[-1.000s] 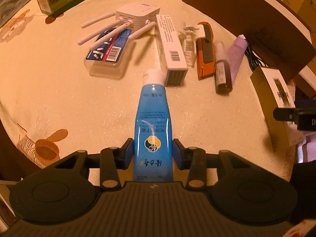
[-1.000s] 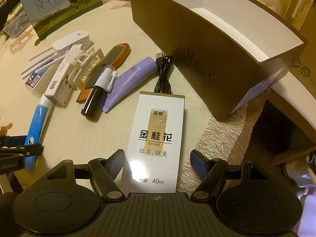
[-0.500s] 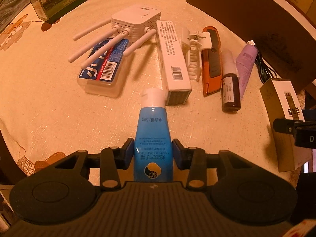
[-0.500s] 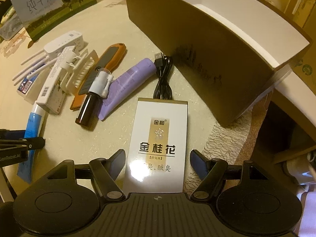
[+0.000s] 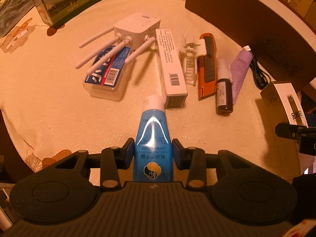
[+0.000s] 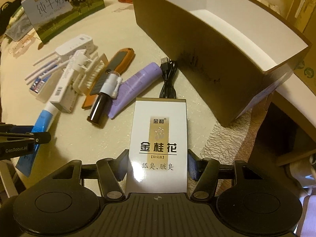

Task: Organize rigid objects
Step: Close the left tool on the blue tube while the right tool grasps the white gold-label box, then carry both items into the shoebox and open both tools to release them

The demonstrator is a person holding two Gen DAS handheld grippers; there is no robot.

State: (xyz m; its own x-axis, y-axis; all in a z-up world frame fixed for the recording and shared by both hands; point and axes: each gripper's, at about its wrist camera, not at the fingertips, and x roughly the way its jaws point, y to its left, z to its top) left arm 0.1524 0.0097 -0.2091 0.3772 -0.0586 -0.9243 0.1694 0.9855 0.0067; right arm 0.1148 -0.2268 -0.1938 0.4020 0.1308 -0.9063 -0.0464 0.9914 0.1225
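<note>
Right gripper [image 6: 157, 166] jaws are closing around the white box [image 6: 158, 144].

The counter [image 5: 49, 106] is round and is covered by a cream cloth with a faint sheen. A brown printed motif [image 5: 51, 161] is seen on the cloth near the lower left rim, and a net-like brown pattern [image 6: 227, 138] is seen on its overhang at the right edge. Dark space is seen beyond the rim on both sides. Cardboard cartons [image 6: 308, 19] are stacked behind the counter at the upper right. The scene is lit warmly, with an orange cast in the left wrist view and a yellower cast in the right wrist view. Soft shadows are cast on the cloth.
</note>
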